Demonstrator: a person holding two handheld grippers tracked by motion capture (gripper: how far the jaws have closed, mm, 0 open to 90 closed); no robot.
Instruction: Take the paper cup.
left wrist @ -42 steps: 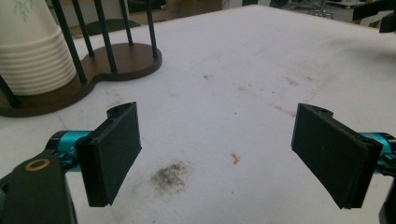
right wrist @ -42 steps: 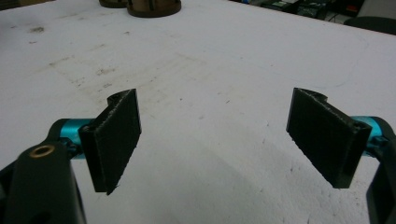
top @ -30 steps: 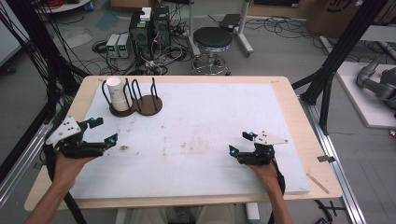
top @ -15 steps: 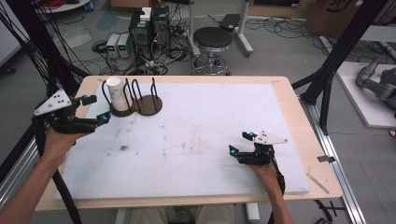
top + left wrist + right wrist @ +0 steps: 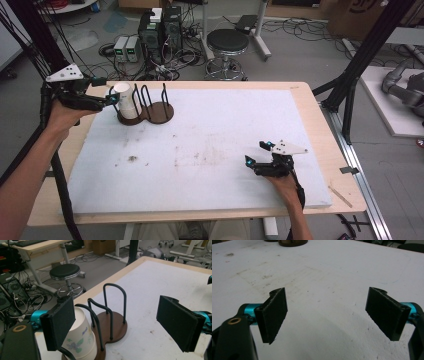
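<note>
Big white table [image 5: 210,150], mostly bare. Far-left corner: wooden rack [image 5: 147,107] with wire hoops, paper cup [image 5: 125,100] sat upside down in its end slot. Looked light, thin-walled, easy to crush, so best pinched gently mid-wall. Left gripper [image 5: 111,100] just beside it, jaws spread wide, nothing grabbed. Right gripper [image 5: 256,154] parked near the table's front-right corner, also gaping.

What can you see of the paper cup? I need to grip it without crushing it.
The paper cup is white, thin-walled, with a faint green and blue print on its side. It stands upside down, wide rim lowest, on the dark wooden base of the wire rack, between its outermost black hoops. The left tool, jaws open, is beside it, not gripping.
</note>
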